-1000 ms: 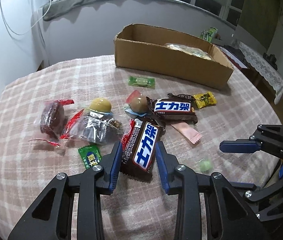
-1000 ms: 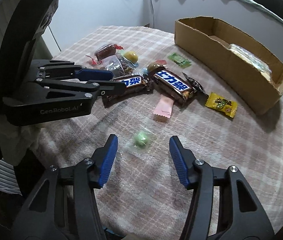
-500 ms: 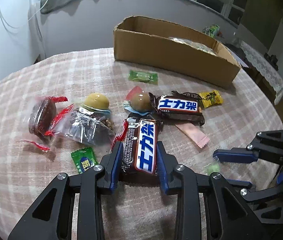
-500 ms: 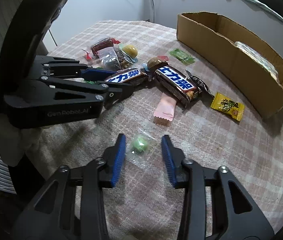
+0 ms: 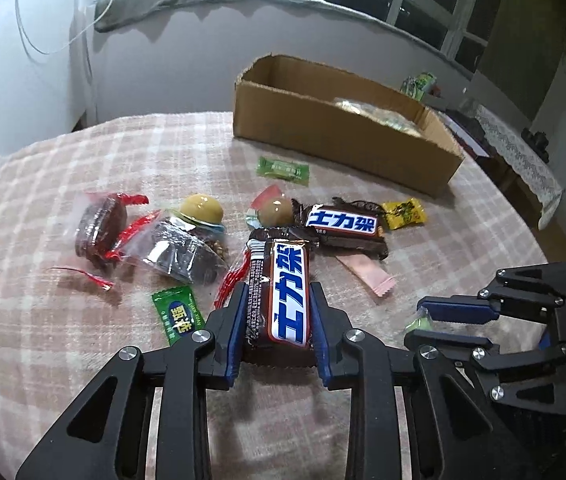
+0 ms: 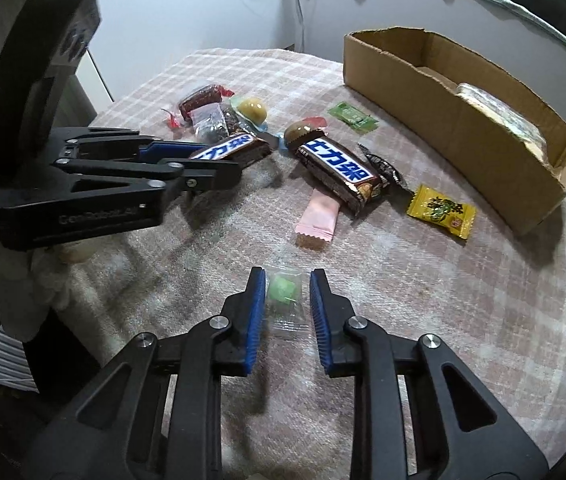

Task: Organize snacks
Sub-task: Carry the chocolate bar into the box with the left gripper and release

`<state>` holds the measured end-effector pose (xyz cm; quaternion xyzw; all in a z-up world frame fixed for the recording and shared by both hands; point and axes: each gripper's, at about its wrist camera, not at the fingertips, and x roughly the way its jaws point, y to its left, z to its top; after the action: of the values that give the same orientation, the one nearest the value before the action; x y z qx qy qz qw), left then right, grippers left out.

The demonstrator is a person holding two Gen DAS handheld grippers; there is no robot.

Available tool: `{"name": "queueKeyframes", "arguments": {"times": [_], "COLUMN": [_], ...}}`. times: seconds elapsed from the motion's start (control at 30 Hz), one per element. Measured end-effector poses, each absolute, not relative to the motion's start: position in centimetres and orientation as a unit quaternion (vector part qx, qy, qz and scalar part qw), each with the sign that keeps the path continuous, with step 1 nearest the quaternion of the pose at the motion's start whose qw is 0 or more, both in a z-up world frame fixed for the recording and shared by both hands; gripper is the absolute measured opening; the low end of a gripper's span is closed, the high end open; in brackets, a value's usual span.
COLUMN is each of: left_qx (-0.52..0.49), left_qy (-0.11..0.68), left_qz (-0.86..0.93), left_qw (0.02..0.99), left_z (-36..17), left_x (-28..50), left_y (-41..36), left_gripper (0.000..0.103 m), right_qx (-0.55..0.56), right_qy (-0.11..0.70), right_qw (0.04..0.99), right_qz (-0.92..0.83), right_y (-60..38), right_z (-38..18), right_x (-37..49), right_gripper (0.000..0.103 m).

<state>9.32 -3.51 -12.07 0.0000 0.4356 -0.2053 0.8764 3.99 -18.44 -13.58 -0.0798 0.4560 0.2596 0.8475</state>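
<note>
On the pink checked tablecloth (image 5: 83,360) I count two chocolate bars, one cardboard box (image 5: 339,136) and one green candy (image 6: 283,292). My left gripper (image 5: 279,320) is closing, pads pressing the near chocolate bar (image 5: 289,296). My right gripper (image 6: 283,304) is closing around the green candy, its wrapper between the pads; contact unclear.

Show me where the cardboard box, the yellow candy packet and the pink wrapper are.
cardboard box (image 6: 443,92): right wrist view, its long front wall.
yellow candy packet (image 6: 441,211): right wrist view, middle of the printed face.
pink wrapper (image 6: 319,220): right wrist view, middle of the flat packet.
</note>
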Motion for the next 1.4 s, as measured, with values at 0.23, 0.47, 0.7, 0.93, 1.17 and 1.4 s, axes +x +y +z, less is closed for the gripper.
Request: {"name": "queueKeyframes", "arguments": {"times": [0.23,0.47,0.7,0.93,1.17,1.4], "left_qx": [-0.012,-0.022,-0.032,-0.023,-0.02,-0.019], "left_qy": [0.416,0.384,0.362,0.353,0.354,0.363], "left_qz": [-0.213,-0.22,-0.228,-0.228,-0.231,-0.226], "left_qw": [0.884,0.897,0.904,0.907,0.906,0.904], "left_z": [-10.1,-7.3,-5.4,-4.5,-4.0,-4.3], "left_x": [8.9,9.7,11.4,14.0,16.6,19.7], "left_y": [-3.4,-3.9,-4.8,-6.3,-7.9,-9.4], "left_gripper": [0.027,0.027,0.027,0.027,0.027,0.027], "right_qx": [-0.065,-0.047,-0.037,-0.029,-0.026,-0.02], "right_qy": [0.446,0.419,0.394,0.373,0.367,0.375], "right_qw": [0.856,0.873,0.891,0.906,0.914,0.916], "right_qz": [0.255,0.246,0.224,0.197,0.172,0.143], "right_y": [-19.6,-21.6,-23.9,-26.4,-28.5,-30.2], "right_z": [-12.1,-9.1,-6.5,-4.1,-2.8,-3.3], "right_x": [3.9,4.7,6.6,9.6,13.0,17.1], "right_gripper": [0.024,0.024,0.024,0.024,0.024,0.024]}}
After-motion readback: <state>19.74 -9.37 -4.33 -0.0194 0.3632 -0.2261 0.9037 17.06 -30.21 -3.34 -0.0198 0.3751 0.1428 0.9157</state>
